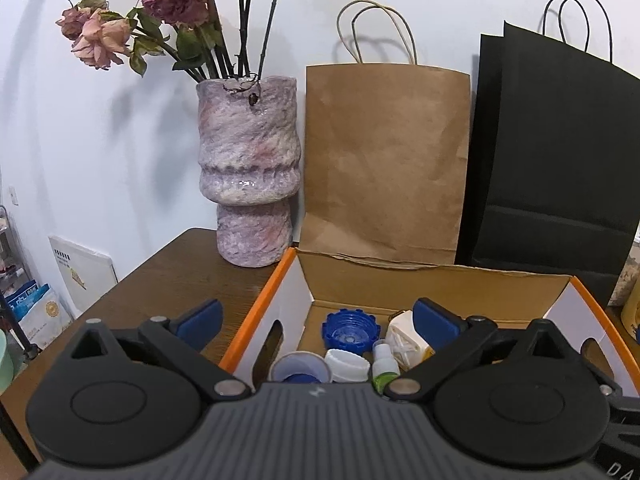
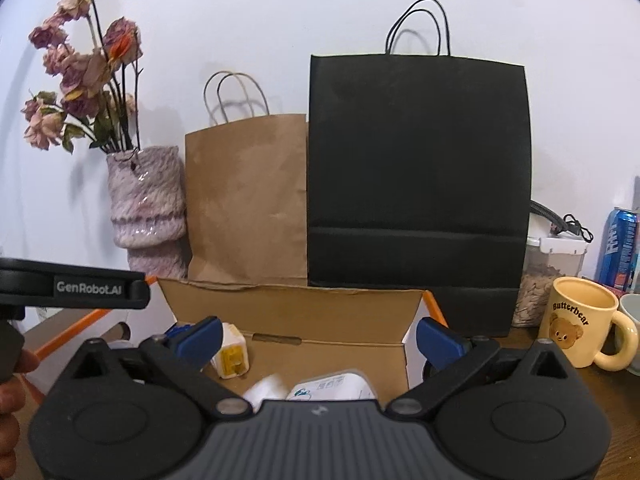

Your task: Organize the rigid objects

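While both tools, left tool (image 1: 318, 322) and right tool (image 2: 319, 335), hover spread and empty above the cardboard box (image 1: 432, 280), small items already lie inside; what remains outside cannot be told.

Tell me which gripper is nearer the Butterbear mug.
Right. The right gripper hovers over the box with the Butterbear mug just off its right finger; the left gripper sits farther left, mug unseen.

White wall (image 2: 280, 20) at the far side, evenly lit, soft shadows on it. Dark brown wood table (image 1: 168, 280) runs up to the wall. Far left on the table: mottled pink vase (image 1: 248, 168) of dried roses (image 1: 100, 36). Brown paper bag (image 1: 384, 160) and black paper bag (image 2: 416, 168) stand against the wall.
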